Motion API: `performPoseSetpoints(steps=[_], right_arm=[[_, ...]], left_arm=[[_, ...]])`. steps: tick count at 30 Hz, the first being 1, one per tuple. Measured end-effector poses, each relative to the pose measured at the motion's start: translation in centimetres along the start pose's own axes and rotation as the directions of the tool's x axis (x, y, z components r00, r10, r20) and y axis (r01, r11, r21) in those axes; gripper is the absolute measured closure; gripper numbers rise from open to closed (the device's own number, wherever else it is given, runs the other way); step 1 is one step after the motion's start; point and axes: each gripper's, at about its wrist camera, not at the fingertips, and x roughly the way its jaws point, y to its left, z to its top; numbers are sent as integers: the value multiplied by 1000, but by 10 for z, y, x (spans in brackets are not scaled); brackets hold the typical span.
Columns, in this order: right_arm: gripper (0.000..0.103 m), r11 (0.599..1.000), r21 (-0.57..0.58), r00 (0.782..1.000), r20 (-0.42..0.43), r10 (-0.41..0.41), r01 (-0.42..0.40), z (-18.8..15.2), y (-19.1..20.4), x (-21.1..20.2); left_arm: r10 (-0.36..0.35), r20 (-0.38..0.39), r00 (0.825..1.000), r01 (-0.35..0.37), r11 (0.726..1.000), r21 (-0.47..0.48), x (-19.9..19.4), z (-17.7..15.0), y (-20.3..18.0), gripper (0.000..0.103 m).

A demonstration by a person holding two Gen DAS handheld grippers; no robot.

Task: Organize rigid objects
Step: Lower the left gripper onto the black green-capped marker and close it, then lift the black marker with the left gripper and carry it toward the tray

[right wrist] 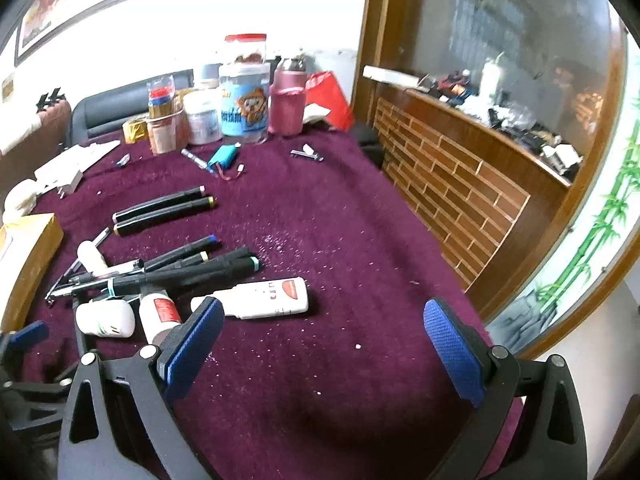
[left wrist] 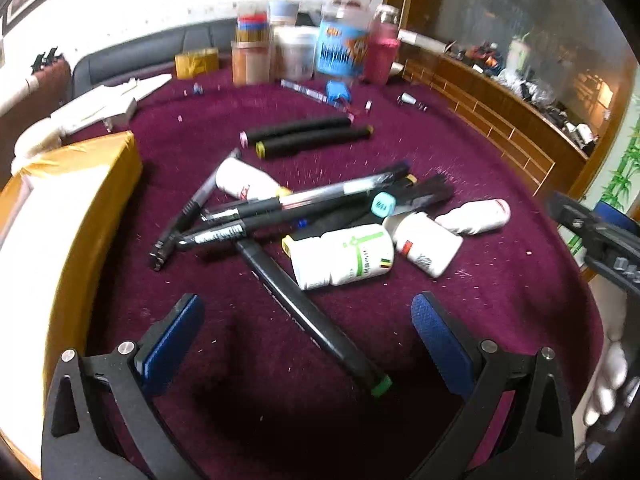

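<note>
A heap of black pens and markers [left wrist: 280,208] lies on the maroon cloth [left wrist: 460,152] among several white bottles [left wrist: 344,256]. A long black marker with a green cap [left wrist: 312,320] points toward my left gripper [left wrist: 308,332], which is open just above it with nothing held. Two black markers [left wrist: 308,136] lie side by side farther back. My right gripper [right wrist: 324,344] is open over bare cloth, to the right of the heap [right wrist: 168,268], with a white bottle with a red label [right wrist: 256,298] lying by its left finger.
Jars and tubs [left wrist: 344,32] stand in a row at the back of the table. A yellow box [left wrist: 68,208] sits at the left edge. A blue battery pack [right wrist: 222,156] and small bits lie behind. A wooden cabinet [right wrist: 460,184] runs along the right.
</note>
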Motion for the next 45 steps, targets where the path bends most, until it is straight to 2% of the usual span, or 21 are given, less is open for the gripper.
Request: performPoseSetpoints(steps=[5,8,9,12,14,20,24,29,33,34,36,37,38,40,45], right_arm=[[5,999,0,994,99,-52,52,0,3,-13],[4,998,55,977,208,-37,26,6,-7,-26],[4,998,60,978,210,-13,0,7,-9,-22],[5,994,83,993,96,67,-75,11,-14,10],[5,987,123,993,70,97,-105,7,-17,26],[5,949,226,976,39,215,-219,-5,-25,56],[5,917,281,959,70,275,-283,-12,-38,55],[5,896,324,951,47,304,-303,-15,-44,63],[5,895,321,949,50,311,-310,-14,-42,61],[5,895,321,949,51,310,-309,-14,-42,61],[5,894,325,949,54,309,-310,-14,-43,60],[5,893,327,950,54,308,-308,-14,-43,61],[5,893,330,951,53,306,-306,-14,-44,61],[5,893,333,951,51,304,-303,-13,-45,61],[5,895,330,952,39,304,-300,-13,-44,62]], left_arm=[[-30,66,997,31,1000,-4,-27,-3,6,0],[-47,88,995,50,998,-30,-40,-3,19,0],[-50,94,994,53,998,-39,-43,-2,25,0],[-13,115,993,18,999,-44,-52,-2,38,0],[13,131,991,-8,999,-42,-57,-2,44,0],[35,118,992,-31,999,-37,-51,-2,52,0],[44,101,994,-44,999,-9,-39,0,50,0],[14,53,999,-15,1000,10,-23,2,34,0],[30,-5,1000,-30,1000,-8,-6,2,23,0],[35,-18,999,-35,999,-13,-2,3,20,3],[42,-34,999,-43,999,-7,7,5,14,43],[41,-37,998,-41,999,11,9,5,10,71],[37,-51,998,-35,999,37,13,4,8,76],[-30,-104,994,34,998,43,18,1,11,86],[-11,-106,994,12,1000,6,5,-7,36,86]])
